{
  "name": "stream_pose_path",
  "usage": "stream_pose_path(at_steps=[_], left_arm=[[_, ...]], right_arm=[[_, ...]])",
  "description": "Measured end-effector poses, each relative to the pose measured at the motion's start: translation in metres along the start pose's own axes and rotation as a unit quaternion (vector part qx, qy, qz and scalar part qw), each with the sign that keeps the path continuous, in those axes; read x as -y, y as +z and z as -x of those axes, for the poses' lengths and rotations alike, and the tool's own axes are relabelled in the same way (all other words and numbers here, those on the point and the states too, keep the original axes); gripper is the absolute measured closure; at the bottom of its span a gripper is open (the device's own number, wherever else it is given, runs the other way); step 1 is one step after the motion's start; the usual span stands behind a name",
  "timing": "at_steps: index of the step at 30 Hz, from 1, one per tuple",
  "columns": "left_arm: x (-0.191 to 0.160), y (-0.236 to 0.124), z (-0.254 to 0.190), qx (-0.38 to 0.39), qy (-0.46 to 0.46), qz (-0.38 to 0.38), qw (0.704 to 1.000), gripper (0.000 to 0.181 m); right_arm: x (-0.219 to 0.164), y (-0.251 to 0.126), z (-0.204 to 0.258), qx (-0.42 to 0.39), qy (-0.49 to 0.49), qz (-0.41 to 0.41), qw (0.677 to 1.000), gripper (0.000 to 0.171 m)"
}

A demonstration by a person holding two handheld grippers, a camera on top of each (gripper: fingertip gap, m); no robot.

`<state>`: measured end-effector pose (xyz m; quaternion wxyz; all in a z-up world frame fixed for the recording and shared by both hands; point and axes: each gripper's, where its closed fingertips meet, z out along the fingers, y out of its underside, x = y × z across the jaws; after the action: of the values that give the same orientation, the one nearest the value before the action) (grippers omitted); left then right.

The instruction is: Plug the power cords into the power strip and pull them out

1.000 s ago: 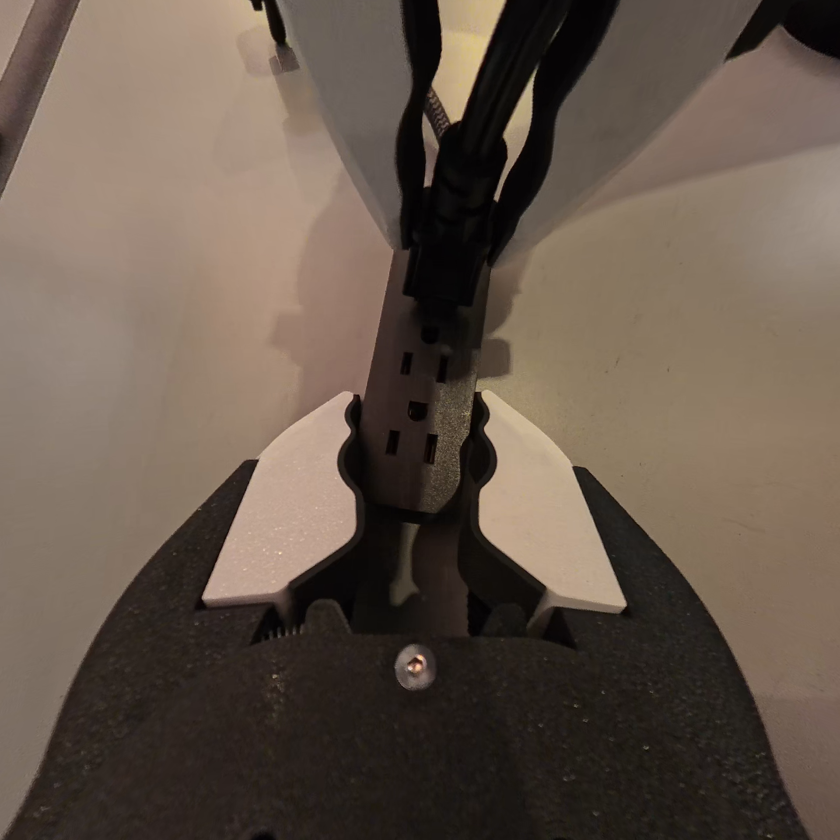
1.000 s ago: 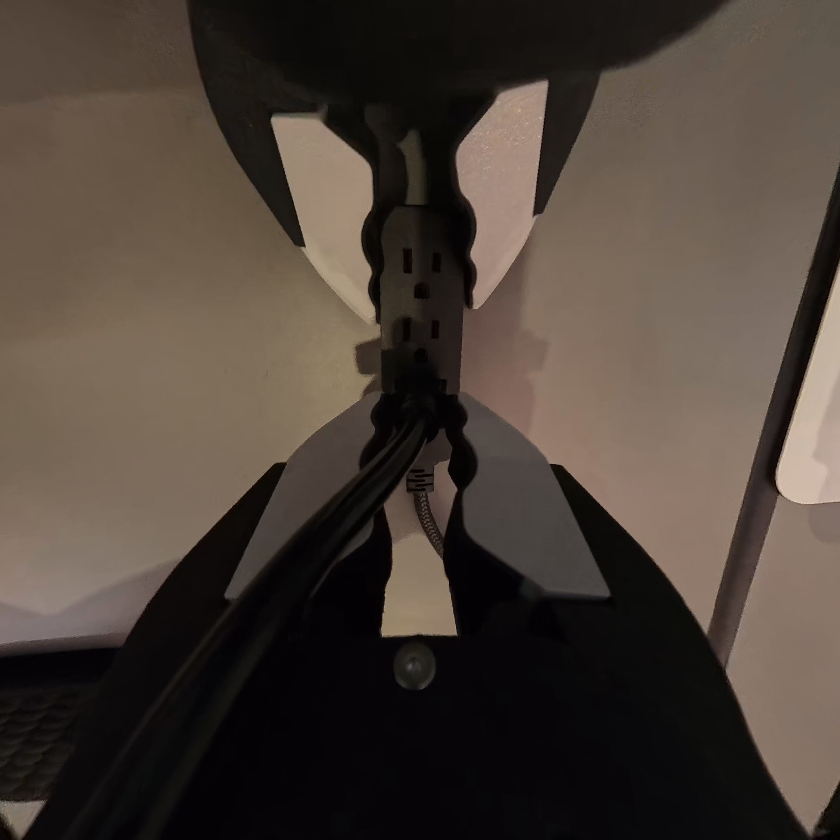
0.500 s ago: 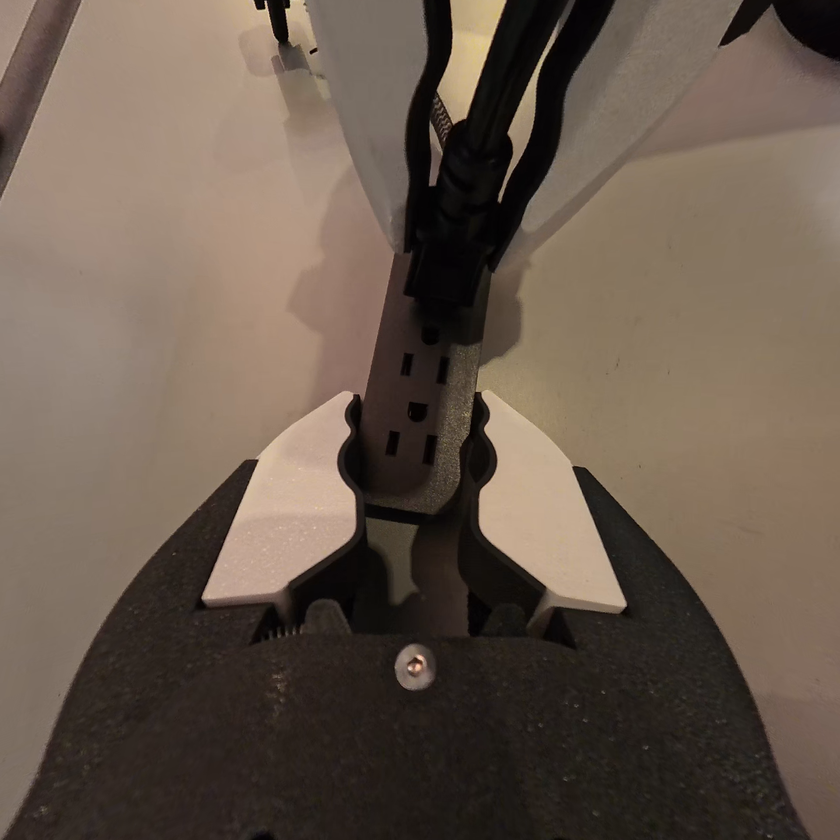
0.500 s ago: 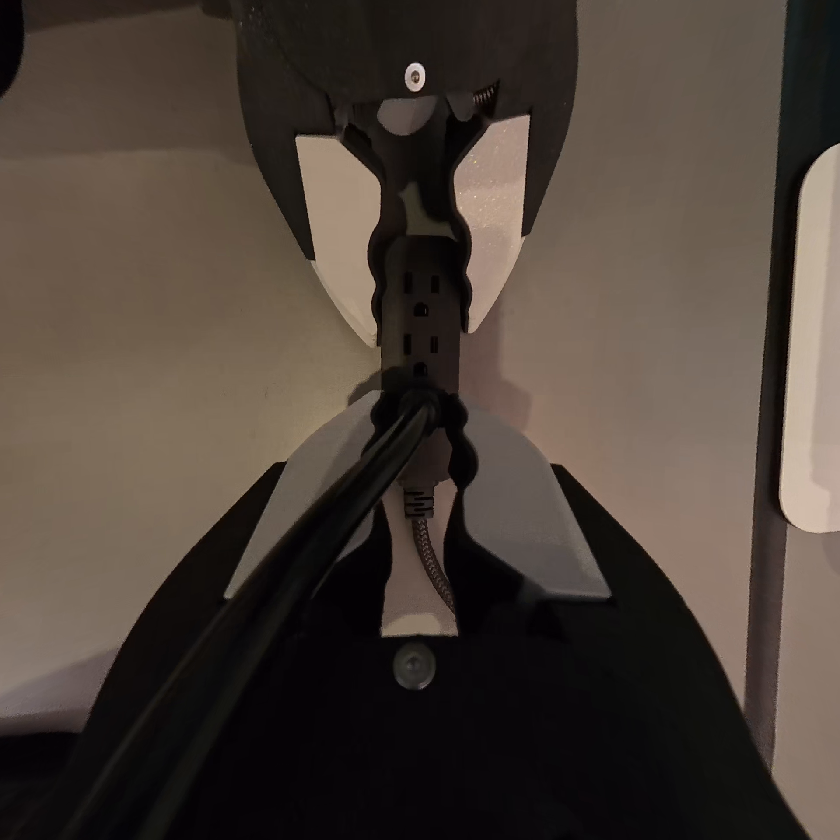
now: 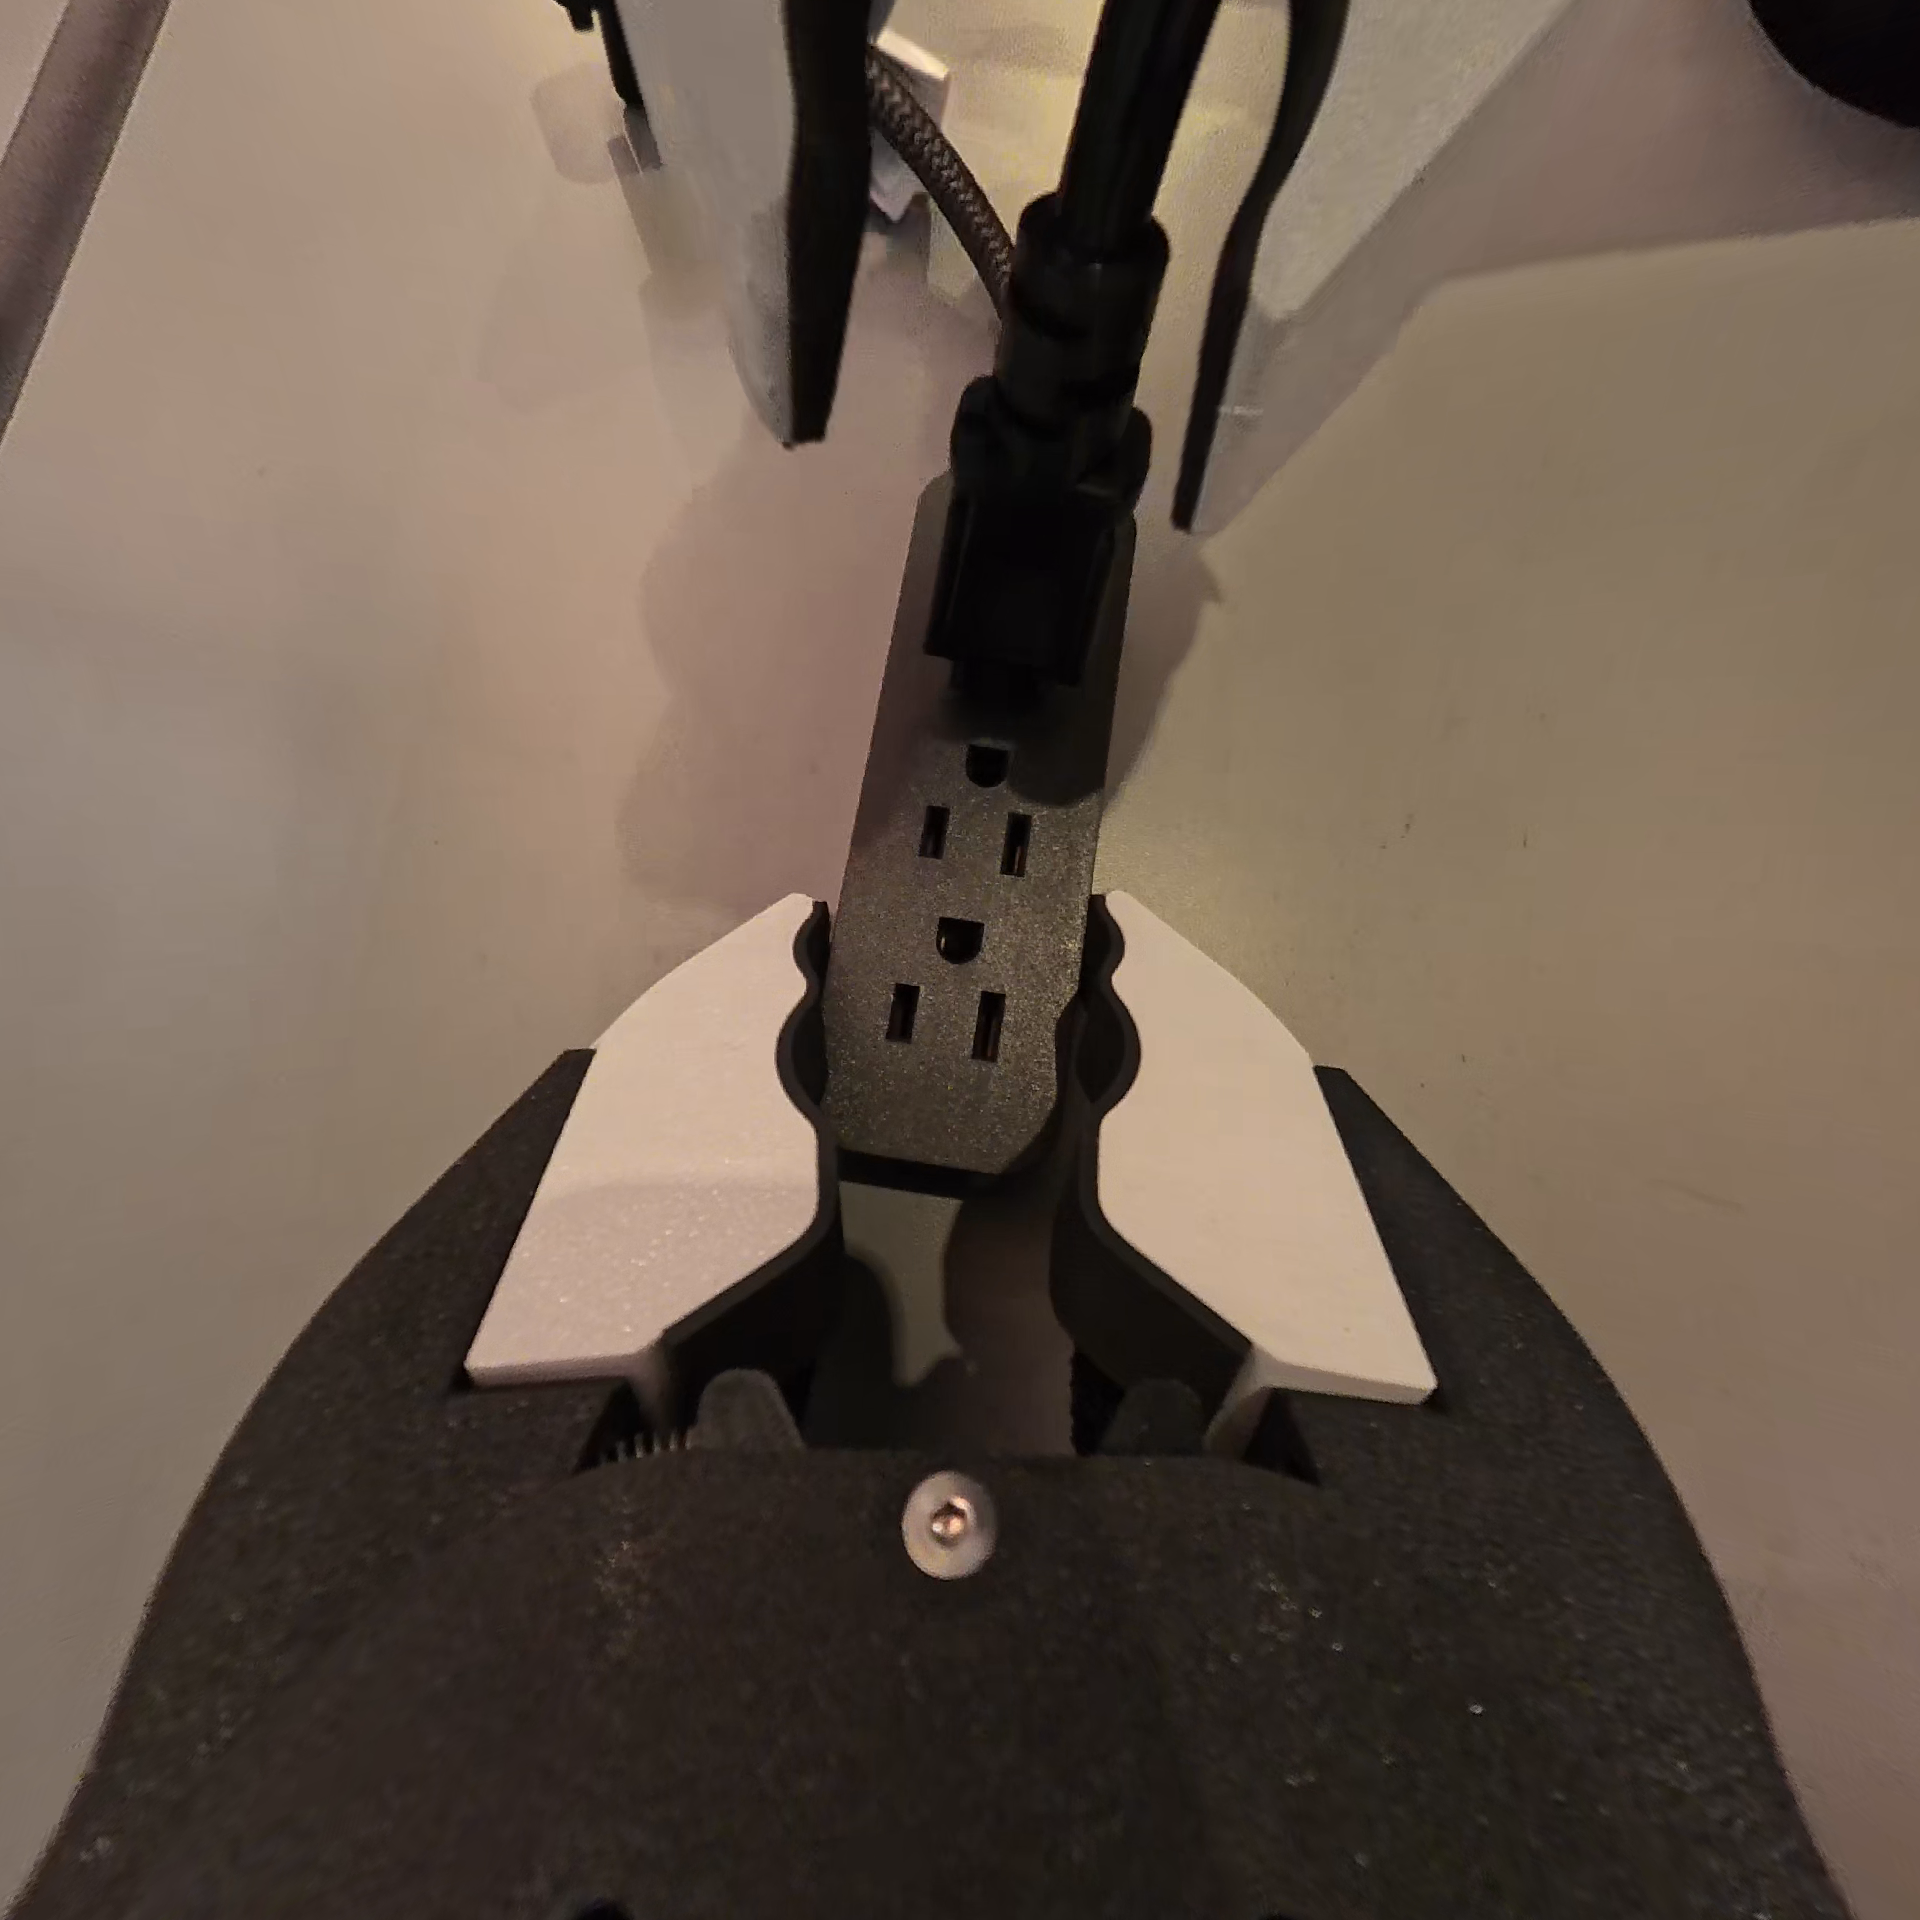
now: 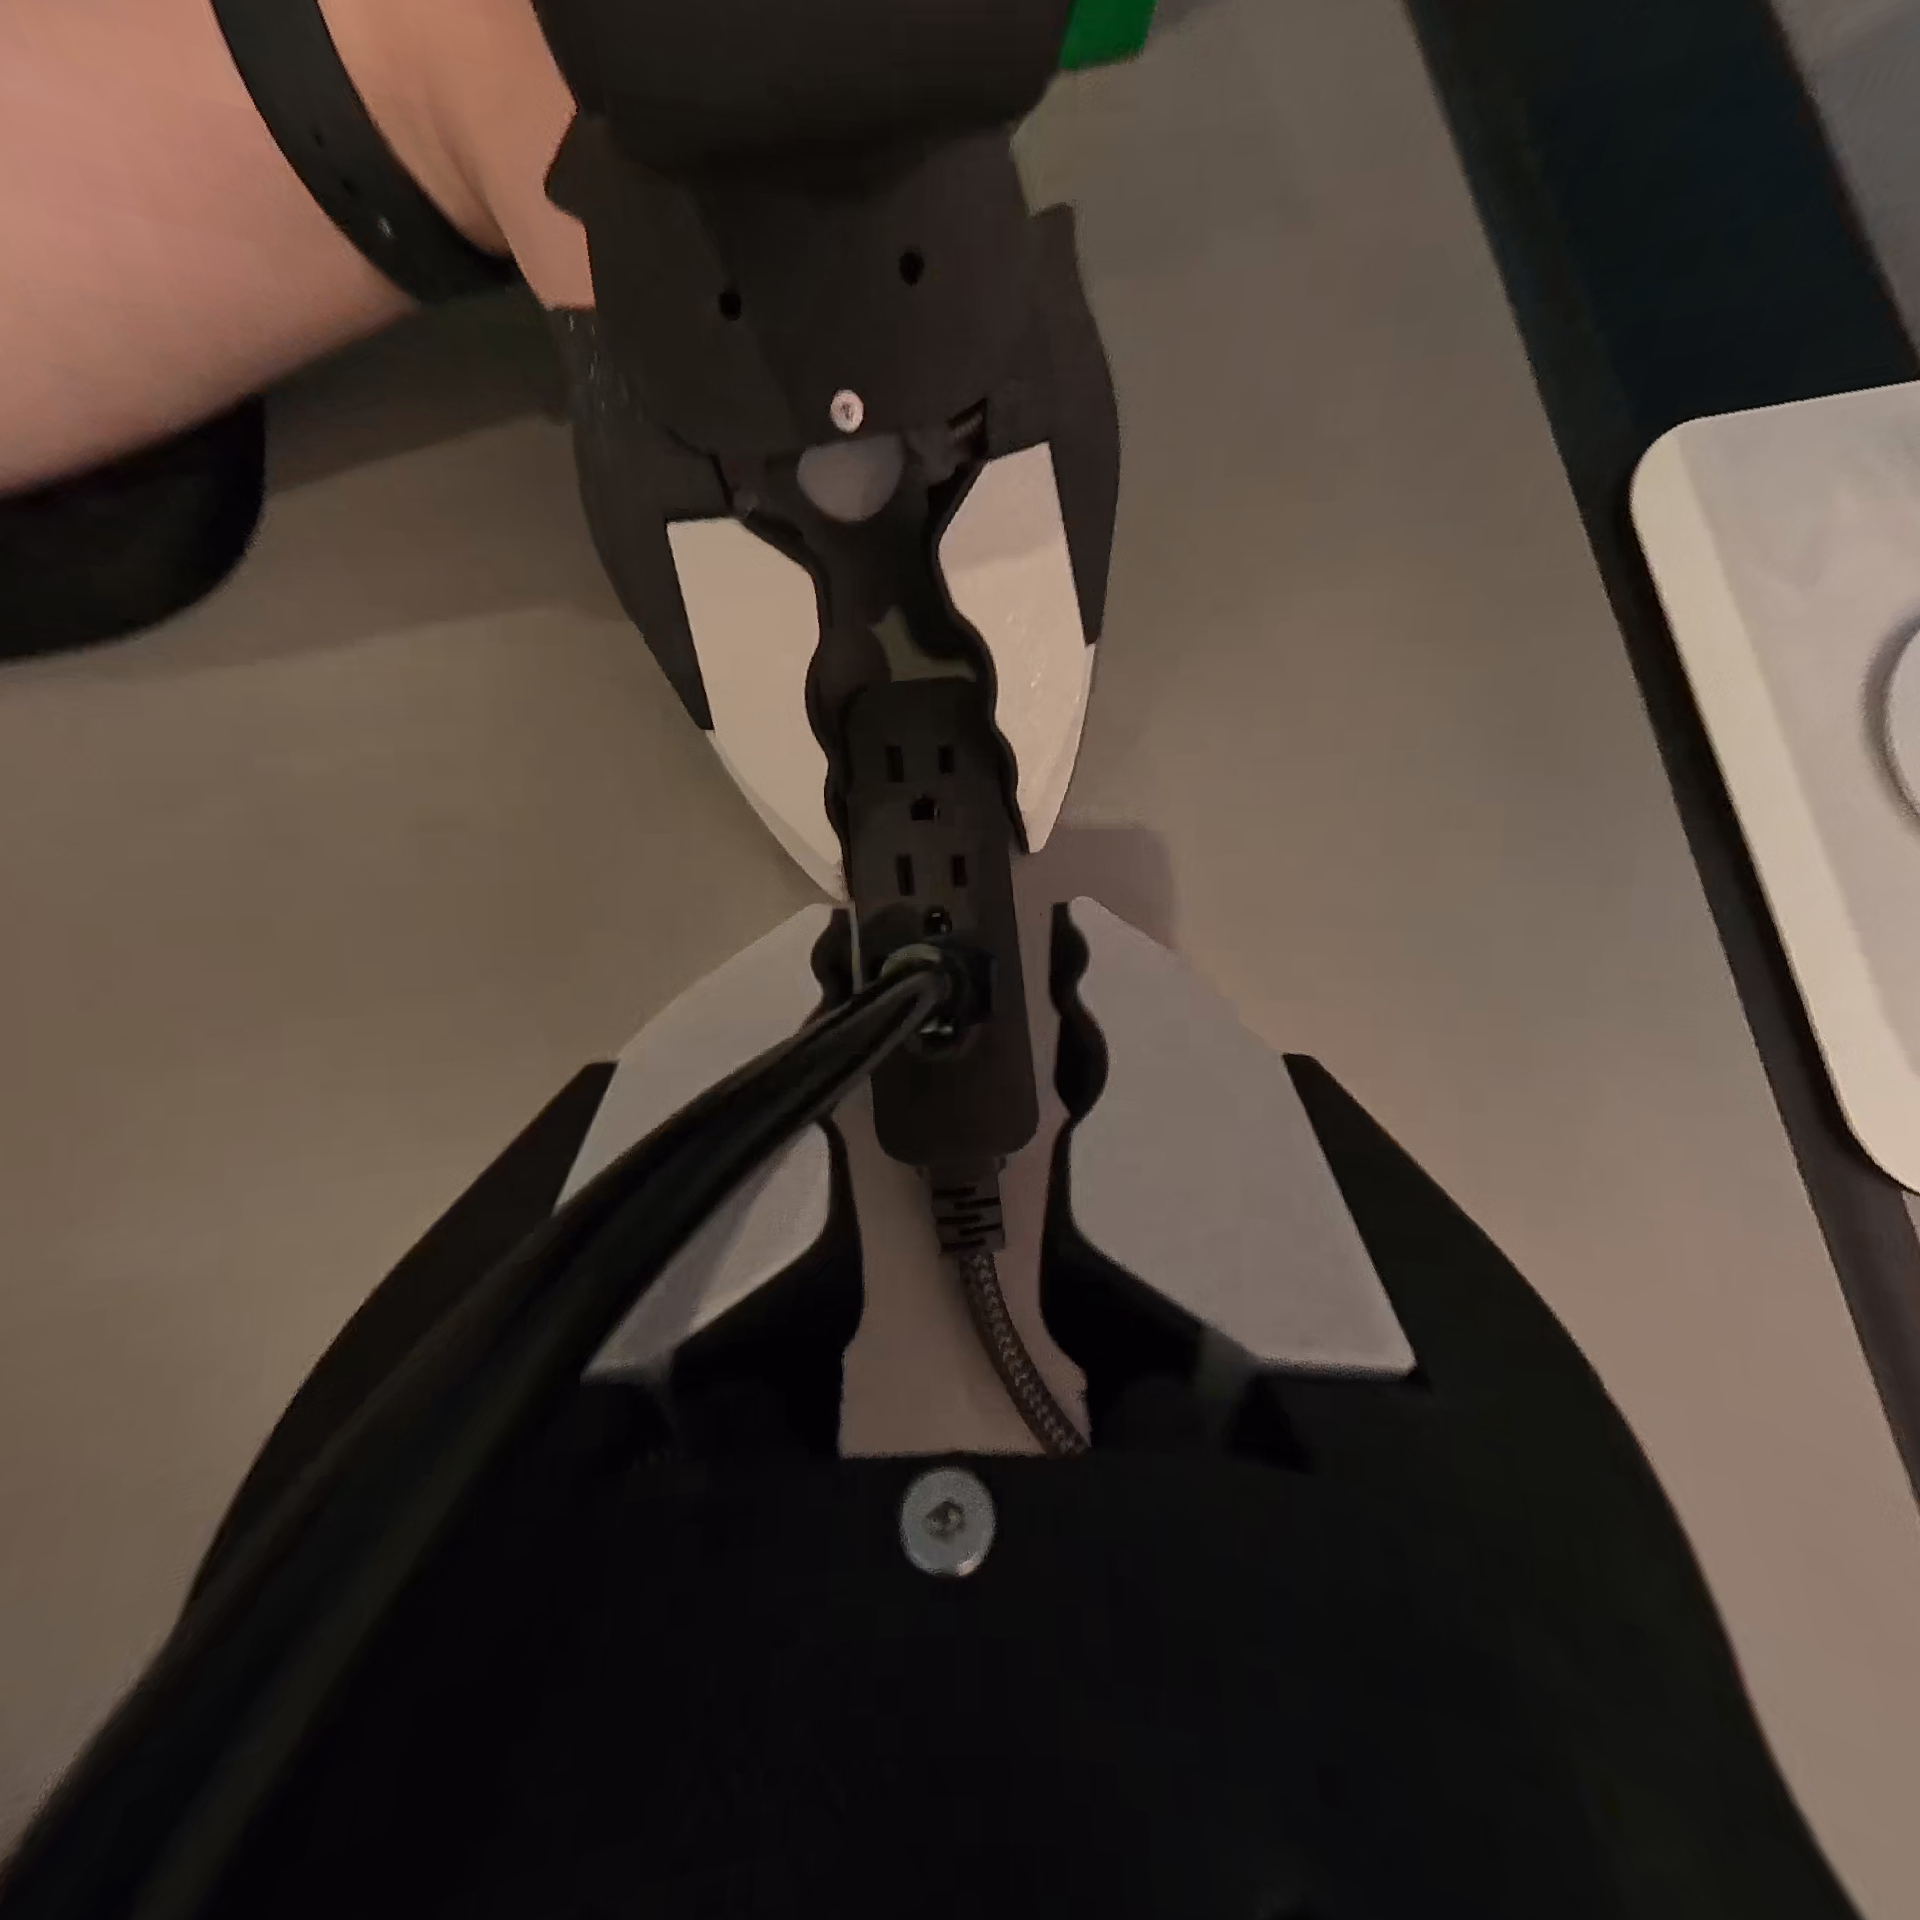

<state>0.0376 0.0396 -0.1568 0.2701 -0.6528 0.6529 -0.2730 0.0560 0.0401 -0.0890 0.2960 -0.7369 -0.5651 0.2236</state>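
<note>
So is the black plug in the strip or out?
In. The plug sits against the power strip, no prongs showing; right tool open around it.

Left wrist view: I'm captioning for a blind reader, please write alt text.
The left gripper clamps the near end of a black power strip on a pale table. A black plug sits in its far outlet, between the open fingers of the right gripper.

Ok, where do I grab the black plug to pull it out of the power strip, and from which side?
Take the plug by its blocky moulded body, across its two flat sides, not the cord. Come from the braided-cable end of the power strip, where the open right tool straddles it. The left tool clamps the other end, so pull straight off the socket face.
</note>
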Motion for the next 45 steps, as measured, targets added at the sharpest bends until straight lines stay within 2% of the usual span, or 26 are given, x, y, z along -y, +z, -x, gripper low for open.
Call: stream_pose_path(at_steps=[1, 5, 14, 16, 20, 29, 45], left_arm=[[0.0, 0.0, 0.0, -0.001, 0.0, 0.0, 1.0, 0.135], [0.0, 0.0, 0.0, -0.002, -0.001, 0.0, 1.0, 0.135], [0.0, 0.0, -0.001, -0.004, -0.001, 0.0, 1.0, 0.136], [0.0, 0.0, 0.0, -0.003, 0.0, 0.0, 1.0, 0.136], [0.0, 0.0, 0.0, -0.001, 0.001, 0.0, 1.0, 0.135], [0.0, 0.0, -0.002, -0.005, 0.001, 0.001, 1.0, 0.135], [0.001, 0.001, -0.005, -0.007, 0.003, 0.002, 1.0, 0.135]], right_arm=[[0.0, -0.001, 0.0, 0.004, 0.009, -0.009, 1.0, 0.132], [0.0, -0.002, 0.004, 0.028, 0.026, -0.019, 0.999, 0.144], [-0.007, -0.005, 0.002, 0.007, -0.022, 0.102, 0.995, 0.142], [-0.008, -0.005, 0.004, 0.017, -0.027, 0.112, 0.993, 0.154], [-0.009, -0.003, 0.003, 0.015, -0.046, 0.14, 0.989, 0.157], [-0.009, 0.0, 0.007, 0.02, -0.089, 0.262, 0.961, 0.153], [-0.01, 0.0, 0.01, 0.018, -0.055, 0.281, 0.958, 0.154]])
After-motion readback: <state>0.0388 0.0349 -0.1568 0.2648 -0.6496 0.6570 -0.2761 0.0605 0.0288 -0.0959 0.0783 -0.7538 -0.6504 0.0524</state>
